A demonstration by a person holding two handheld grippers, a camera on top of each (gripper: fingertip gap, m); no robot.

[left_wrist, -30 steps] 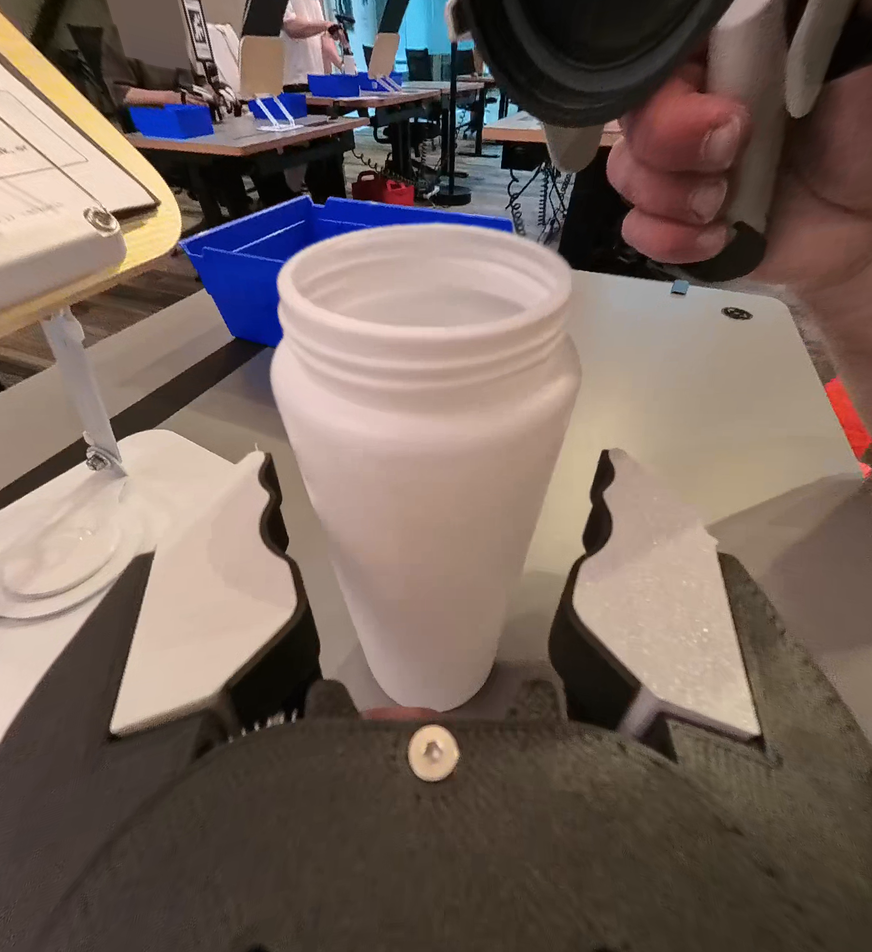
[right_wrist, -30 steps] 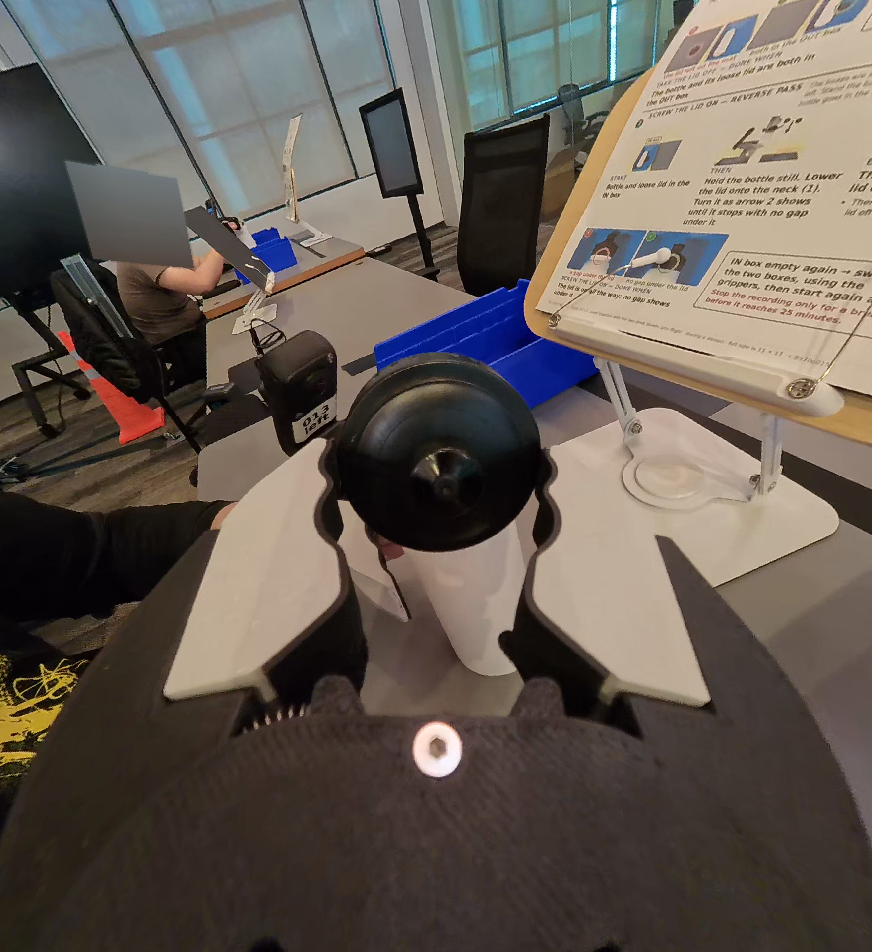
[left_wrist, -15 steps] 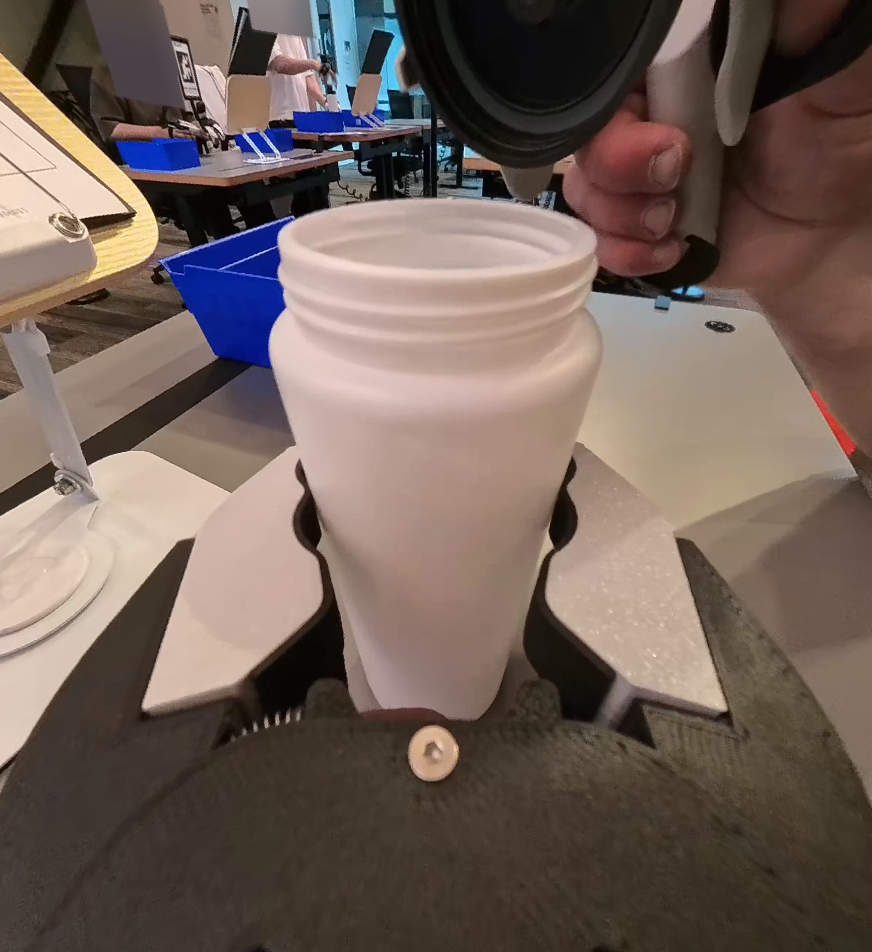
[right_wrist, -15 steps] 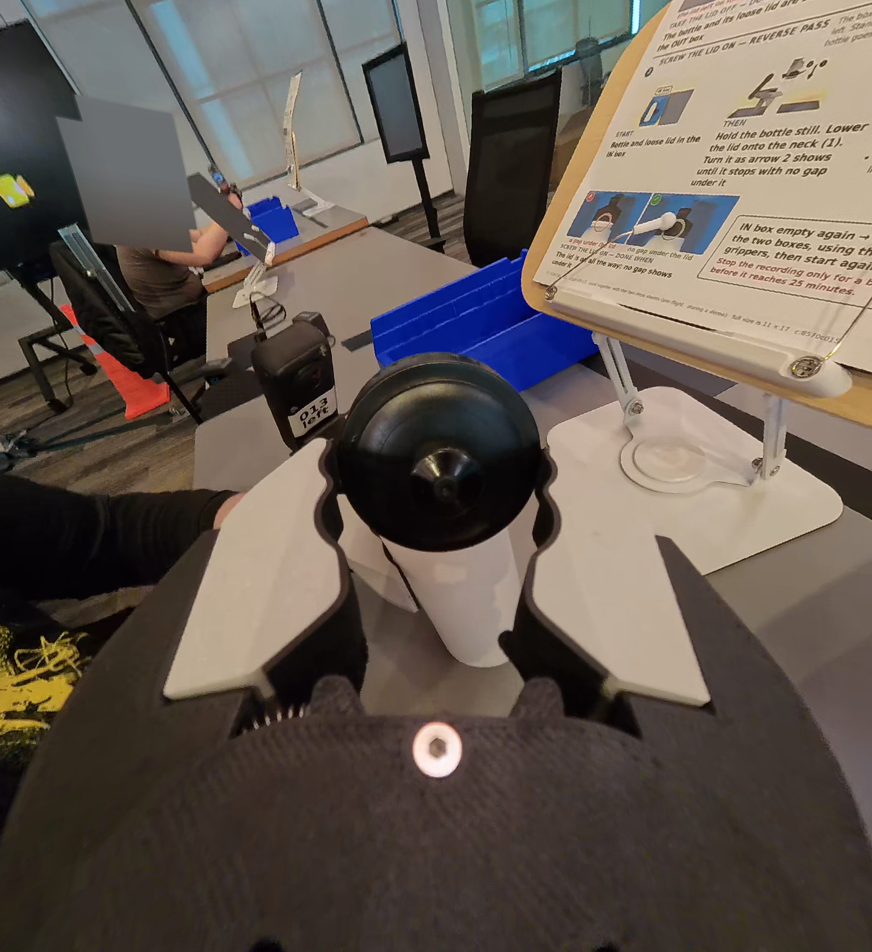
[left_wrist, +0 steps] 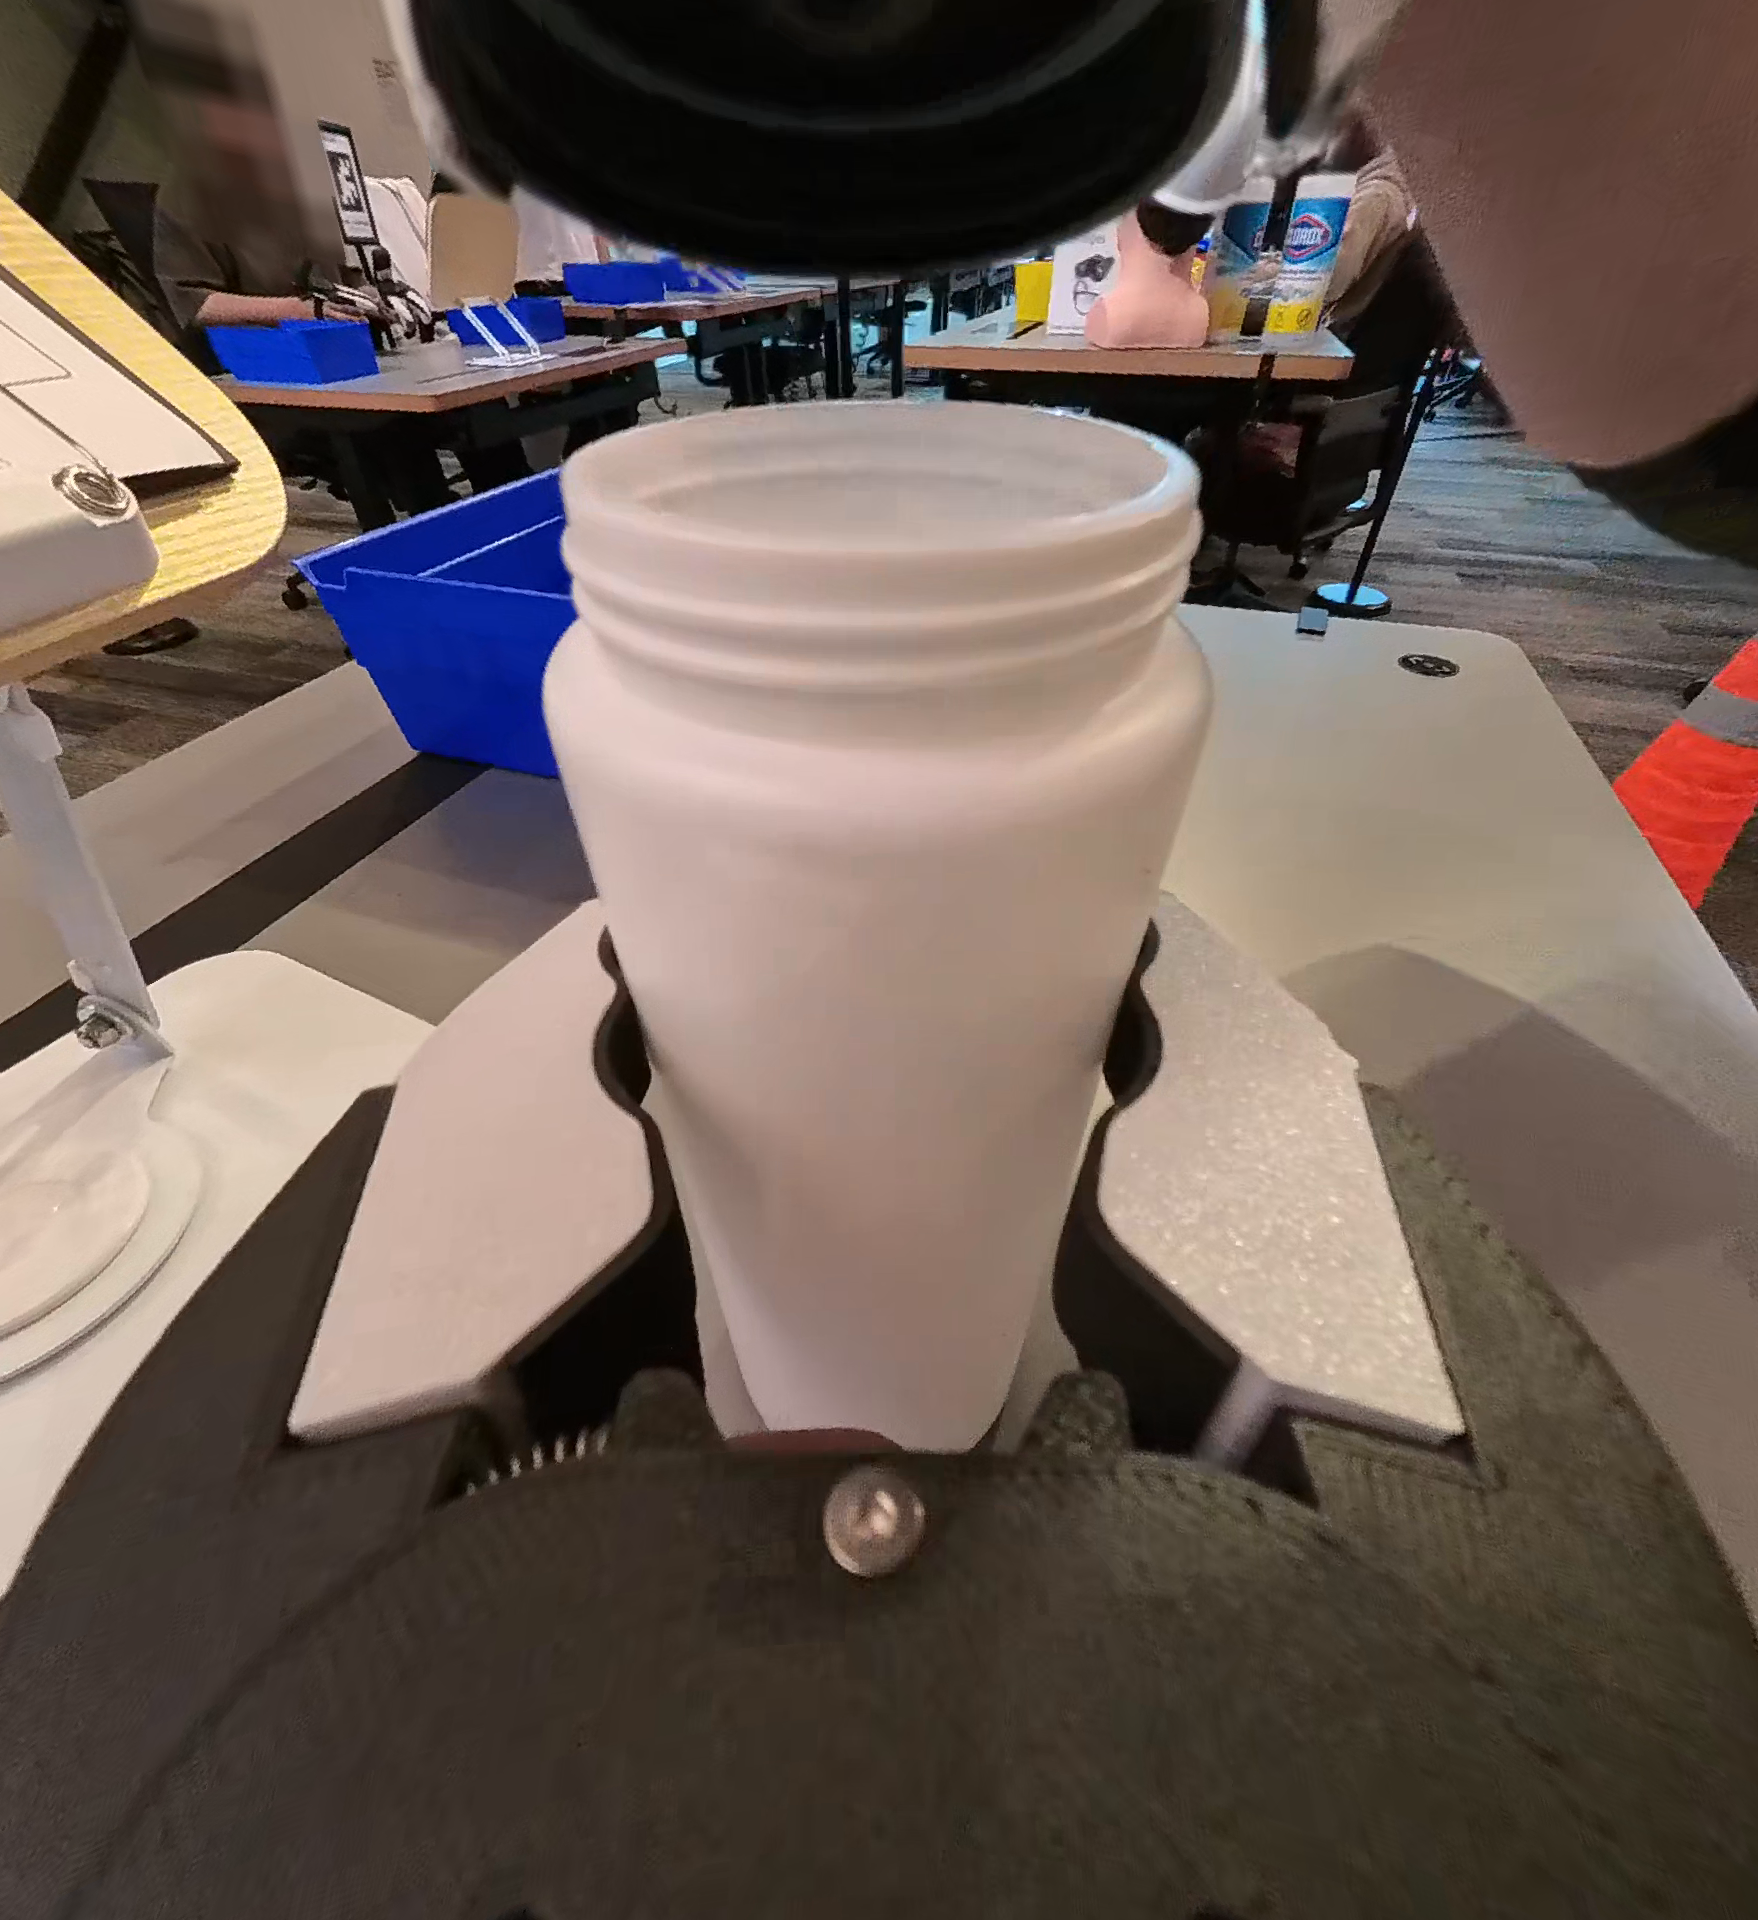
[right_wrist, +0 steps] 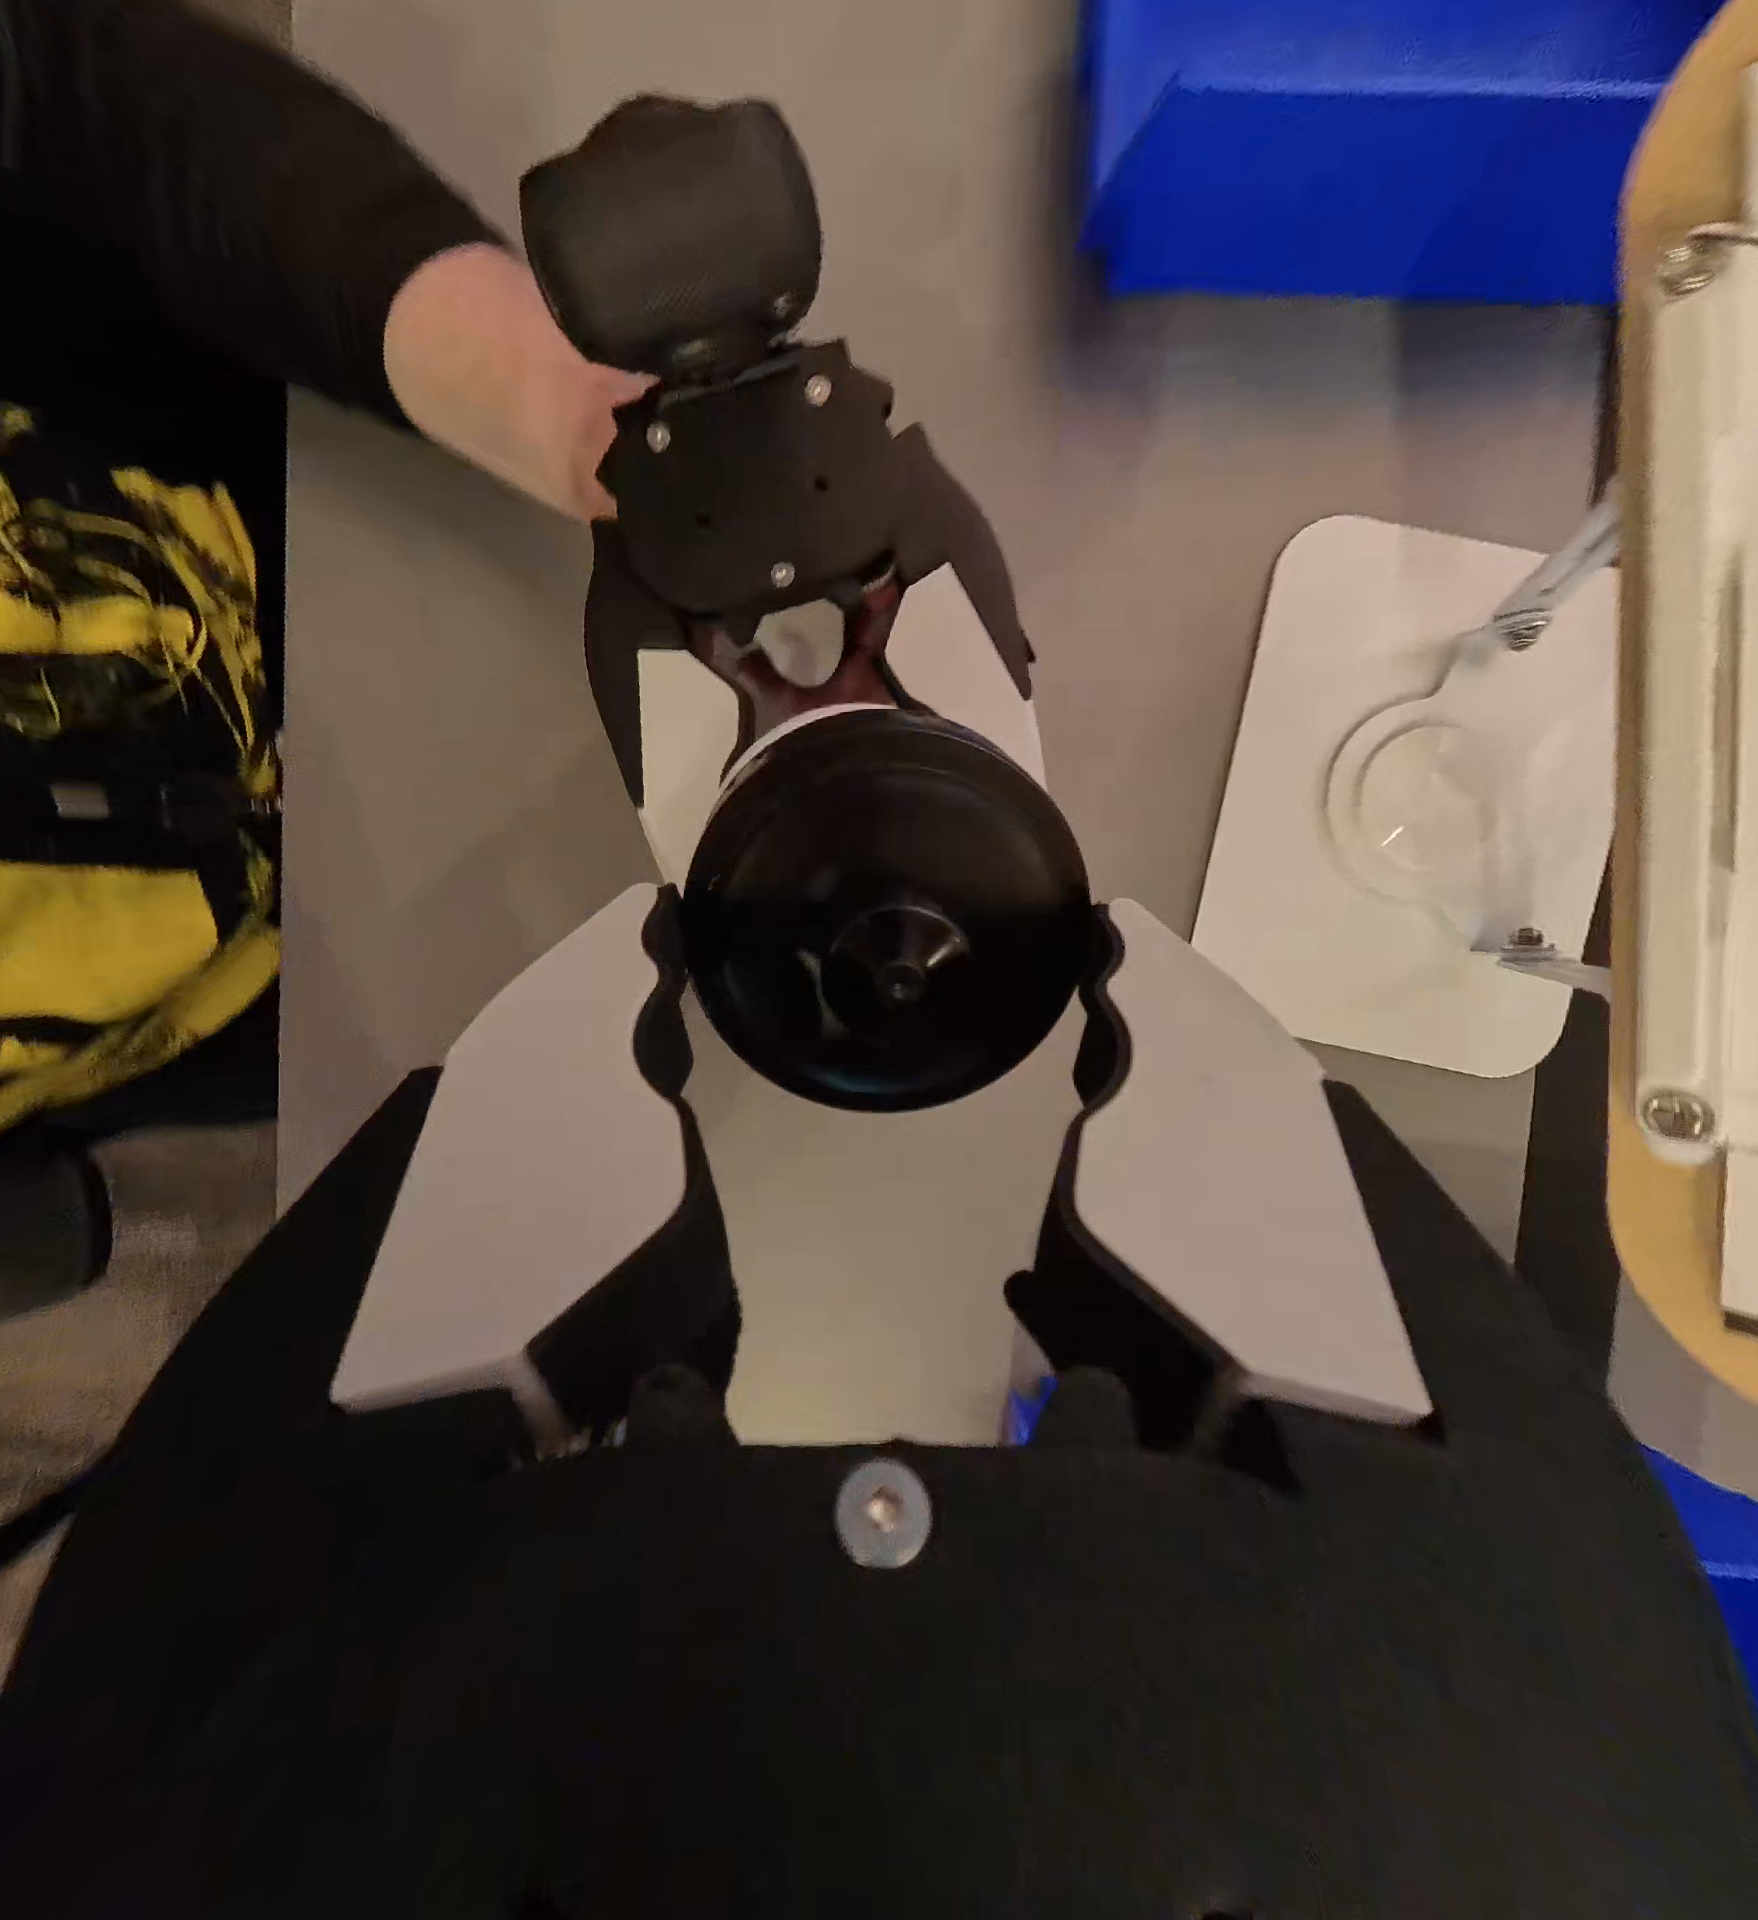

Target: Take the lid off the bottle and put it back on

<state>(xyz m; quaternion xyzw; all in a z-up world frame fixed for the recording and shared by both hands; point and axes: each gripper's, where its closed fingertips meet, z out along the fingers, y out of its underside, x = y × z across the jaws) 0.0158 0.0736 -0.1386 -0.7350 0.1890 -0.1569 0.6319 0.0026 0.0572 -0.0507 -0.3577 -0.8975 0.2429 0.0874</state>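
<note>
White plastic forms the bottle (left_wrist: pixel 875 883), which is held upright by the left gripper (left_wrist: pixel 875 1049), its jaws clamped on the lower body while the threaded neck stands open and bare. Whether the base rests on the grey tabletop (left_wrist: pixel 1394 831) or is held just above it cannot be told. The black lid (right_wrist: pixel 880 914) is clamped at its rim between the jaws of the right gripper (right_wrist: pixel 880 935), which is pointed straight down. In the left wrist view the lid's dark underside (left_wrist: pixel 813 114) is seen hanging directly above the mouth, apart from it, with a gap between. The bottle's long axis and the lid's axis appear nearly aligned, so a straight descent followed by turning is judged to be what remains. A blue bin (left_wrist: pixel 439 623) lies beyond, toward the tabletop's far edge, and a white stand base (right_wrist: pixel 1405 790) sits well aside.
</note>
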